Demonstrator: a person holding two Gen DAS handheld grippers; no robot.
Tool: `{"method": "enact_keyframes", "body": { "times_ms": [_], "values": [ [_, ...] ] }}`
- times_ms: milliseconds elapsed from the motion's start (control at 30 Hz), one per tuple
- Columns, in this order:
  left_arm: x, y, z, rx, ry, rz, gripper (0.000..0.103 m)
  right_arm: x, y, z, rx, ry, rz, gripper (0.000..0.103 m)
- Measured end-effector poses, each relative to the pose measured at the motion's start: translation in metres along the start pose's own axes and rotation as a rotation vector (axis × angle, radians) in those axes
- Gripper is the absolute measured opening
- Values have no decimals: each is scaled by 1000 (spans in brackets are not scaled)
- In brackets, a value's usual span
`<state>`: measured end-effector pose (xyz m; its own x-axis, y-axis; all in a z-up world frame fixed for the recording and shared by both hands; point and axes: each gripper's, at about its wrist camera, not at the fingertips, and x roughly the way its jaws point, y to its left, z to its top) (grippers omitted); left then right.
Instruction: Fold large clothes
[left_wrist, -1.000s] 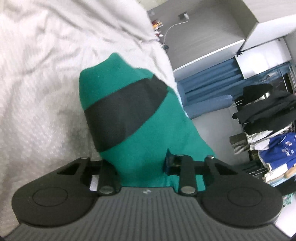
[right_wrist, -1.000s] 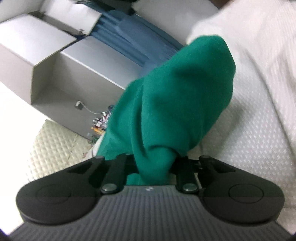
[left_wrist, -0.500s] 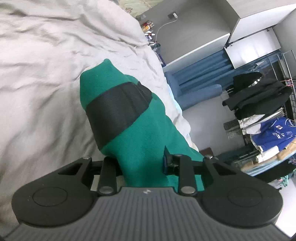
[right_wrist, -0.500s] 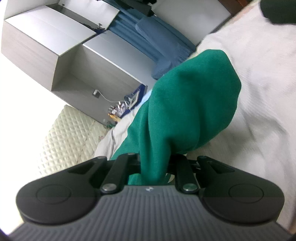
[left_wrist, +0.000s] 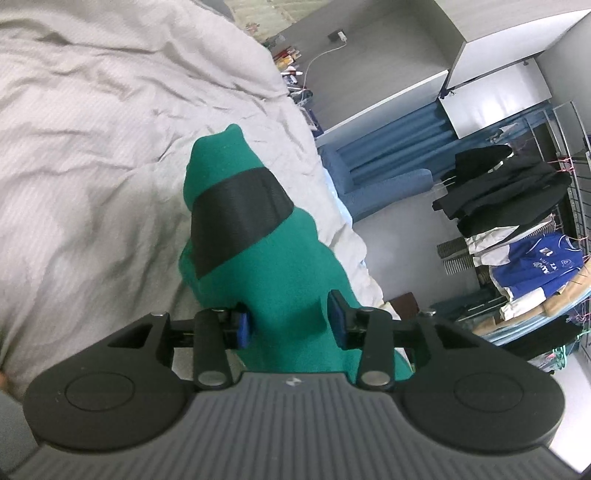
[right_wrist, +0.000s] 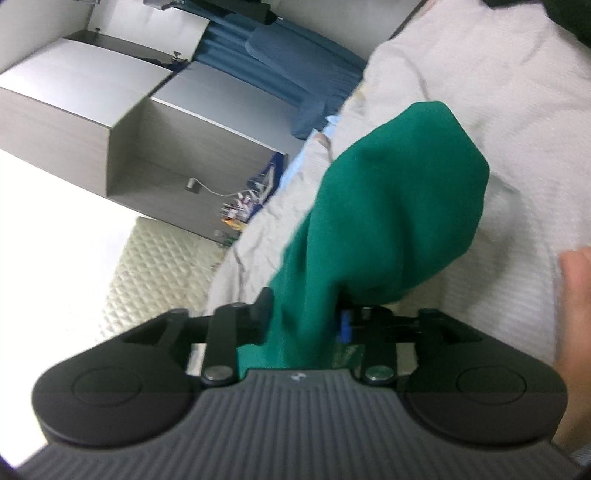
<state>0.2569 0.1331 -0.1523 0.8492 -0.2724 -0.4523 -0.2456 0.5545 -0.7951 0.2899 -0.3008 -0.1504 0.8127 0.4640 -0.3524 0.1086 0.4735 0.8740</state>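
Both the left gripper and right gripper have just been opening, jaws now released around the green garment, which drapes forward from between them over the bed.

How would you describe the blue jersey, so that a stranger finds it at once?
Look past the bed to the clothes rack at the room's far side. Under the black jackets hangs the blue jersey. It alone is bright blue with white print.
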Motion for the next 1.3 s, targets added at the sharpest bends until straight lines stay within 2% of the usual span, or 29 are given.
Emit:
{"method": "enact_keyframes", "body": {
  "times_ms": [200, 467, 733, 900, 1200, 1300],
  "values": [
    [15, -23, 22, 31, -32, -1, 46, 18, 18, 22, -16, -15, 35, 45],
    [52, -52, 55, 80, -80, 9, 46, 48, 27, 58, -65, -62, 31, 45],
    [113, -76, 82, 242, -122, 77, 49, 105, 28, 92, -178, -63, -50, 42],
    [161, -83, 93, 375, -124, 144, 50, 146, 28, 100, -315, -39, -117, 41],
    [238, -70, 108, 540, -47, 224, 50, 202, 24, 99, -637, 22, -295, 41],
    [257, -52, 113, 523, 4, 236, 50, 213, 13, 104, -658, 43, -316, 43]
  ]
}}
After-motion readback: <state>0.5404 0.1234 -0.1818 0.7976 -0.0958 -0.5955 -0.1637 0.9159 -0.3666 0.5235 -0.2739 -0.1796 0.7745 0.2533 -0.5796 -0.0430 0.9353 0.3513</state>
